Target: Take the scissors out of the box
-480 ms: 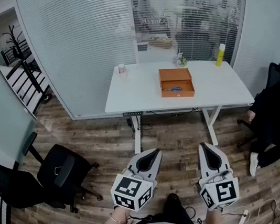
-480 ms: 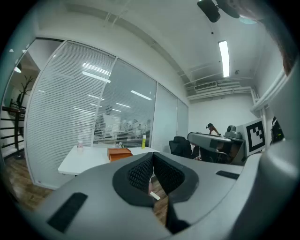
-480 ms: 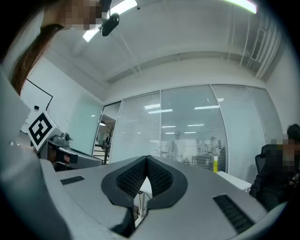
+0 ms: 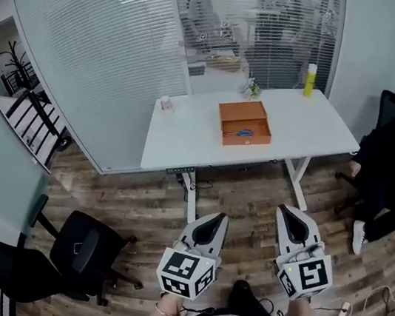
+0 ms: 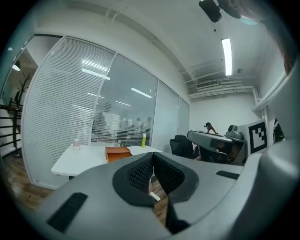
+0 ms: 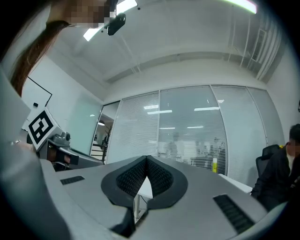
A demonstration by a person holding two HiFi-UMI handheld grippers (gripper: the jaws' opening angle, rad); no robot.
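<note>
An open orange box (image 4: 244,123) sits in the middle of a white table (image 4: 185,140) across the room. Blue-handled scissors (image 4: 244,133) lie inside it. My left gripper (image 4: 211,222) and right gripper (image 4: 286,212) are held close to the person's body, over the wooden floor and far short of the table. Both point toward the table, shut, with nothing between the jaws. In the left gripper view the box (image 5: 117,153) shows small beyond the closed left gripper (image 5: 152,157). The right gripper (image 6: 147,160) looks at the glass wall, and the box is hidden in that view.
On the table stand a yellow bottle (image 4: 310,78), a small cup (image 4: 165,103) and a little plant (image 4: 253,88). A black office chair (image 4: 85,247) is at lower left. A person in black sits at the right (image 4: 390,171). A power strip with cables (image 4: 343,308) lies on the floor.
The head view has shifted slightly, so the table sits a little lower and further left in the picture. Both grippers stay shut in about the same place.
</note>
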